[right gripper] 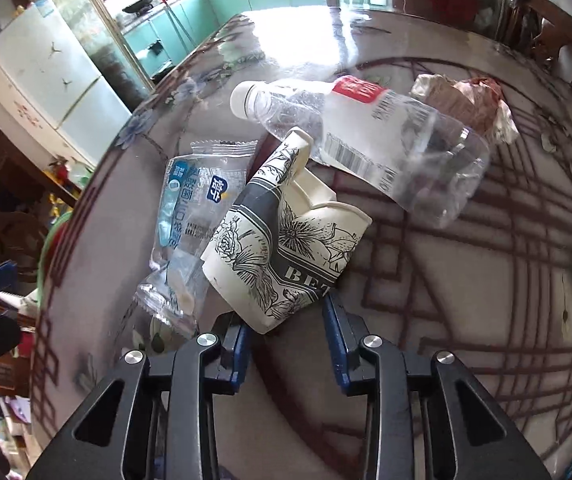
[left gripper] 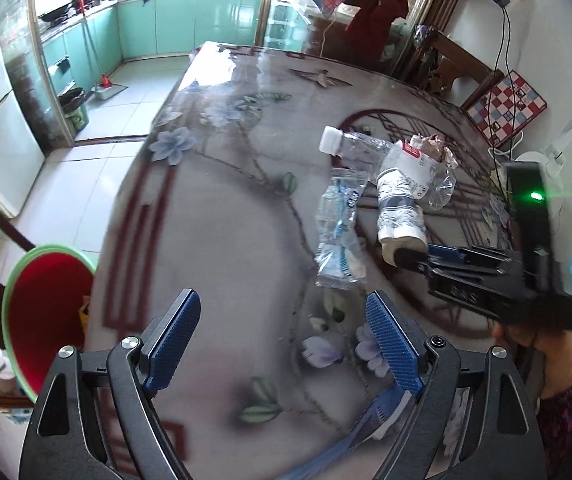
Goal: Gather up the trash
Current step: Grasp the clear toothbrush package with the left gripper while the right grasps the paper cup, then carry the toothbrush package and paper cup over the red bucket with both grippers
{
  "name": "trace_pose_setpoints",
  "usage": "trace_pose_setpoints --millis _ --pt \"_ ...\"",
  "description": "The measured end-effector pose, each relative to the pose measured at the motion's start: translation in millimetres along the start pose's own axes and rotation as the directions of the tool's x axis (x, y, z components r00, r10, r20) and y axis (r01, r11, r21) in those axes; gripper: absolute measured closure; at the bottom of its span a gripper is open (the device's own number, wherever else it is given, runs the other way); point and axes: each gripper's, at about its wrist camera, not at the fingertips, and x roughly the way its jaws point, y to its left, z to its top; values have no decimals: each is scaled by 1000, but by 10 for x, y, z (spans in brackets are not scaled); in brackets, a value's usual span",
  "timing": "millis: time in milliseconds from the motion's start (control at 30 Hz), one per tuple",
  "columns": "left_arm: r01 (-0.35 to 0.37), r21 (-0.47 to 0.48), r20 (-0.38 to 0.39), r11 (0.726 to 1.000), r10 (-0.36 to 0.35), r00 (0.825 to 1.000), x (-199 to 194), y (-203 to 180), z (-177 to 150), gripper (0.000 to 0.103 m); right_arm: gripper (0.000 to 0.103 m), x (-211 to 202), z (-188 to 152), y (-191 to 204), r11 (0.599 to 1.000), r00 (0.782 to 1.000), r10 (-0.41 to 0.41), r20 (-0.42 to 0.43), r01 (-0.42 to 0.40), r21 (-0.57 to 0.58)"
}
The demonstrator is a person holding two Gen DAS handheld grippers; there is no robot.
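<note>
1. Paper, crumpled and printed with flowers, was what the right tool point(right gripper: 286, 332) had clenched: a squashed cup point(right gripper: 282, 240), gripped by its rim end, probably the easiest edge to pinch.
2. Just left of that tool lay a clear wrapper point(right gripper: 190, 216); beyond it lay an empty bottle point(right gripper: 366, 136) and a wad of paper point(right gripper: 470, 108), all loose on the counter point(right gripper: 446, 280).
3. Wide and holding nothing, the left tool point(left gripper: 282, 340) hung over the counter, the wrapper just ahead of it.
4. Left of it stood a red bin point(left gripper: 46, 312), presumably where the trash belongs.
</note>
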Motion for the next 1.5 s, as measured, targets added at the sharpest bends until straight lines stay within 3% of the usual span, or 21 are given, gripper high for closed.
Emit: trace_pose_setpoints --millis 33,67,100,267,433,500,567,667,733,867,1000,1200,1367,1400,1500 --pt "1 8 -9 1000 -1 1000 69 -56 35 18 73 -82 -55 -38 1000 1000 11 17 -11 -2" --pt "0 12 -15 1000 0 1000 134 -109 62 18 94 -170 -115 -100 1000 999 21 25 -21 0" --pt "-1 18 -24 1000 1 1000 202 -157 97 18 102 -248 -164 -148 1000 999 25 31 -25 7" --pt "9 38 -79 999 -6 997 629 -381 282 18 103 -648 -387 -494 999 997 -4 73 1 41" --pt "10 45 -136 999 -4 991 1016 -507 391 19 103 -796 -486 -734 997 998 -9 66 3 78" --pt "-13 63 -114 998 20 993 1056 -535 413 35 103 -724 -505 -803 996 999 32 17 -34 84" --pt "-29 99 -111 995 40 993 1051 -568 444 80 102 -699 -517 -864 995 999 34 9 -35 94" --pt "-2 58 -116 998 8 993 964 -484 470 92 97 -705 -523 -890 996 999 54 8 -54 67" --pt "-9 46 -88 999 13 996 841 -439 451 92 88 -726 -526 -875 997 997 75 16 -76 35" --pt "-7 37 -84 999 10 996 603 -361 324 92 47 -879 -506 -712 992 993 99 58 -94 -81" --pt "-7 -5 -96 1000 6 995 470 -249 194 92 32 -971 -439 -489 972 993 86 81 -66 -225" --pt "-9 -66 -97 998 3 995 370 -145 123 91 31 -602 -308 -399 970 989 142 -34 -145 -193" --pt "-13 -66 -69 998 9 998 183 -93 52 91 32 -258 -338 -345 984 989 87 -119 -104 -146" --pt "-13 -69 -66 998 8 998 157 -73 36 91 47 -240 -350 -367 987 988 100 -114 -114 -116" --pt "-21 -76 -54 997 17 998 67 3 -24 91 49 -270 -400 -404 991 989 128 -76 -131 -31"
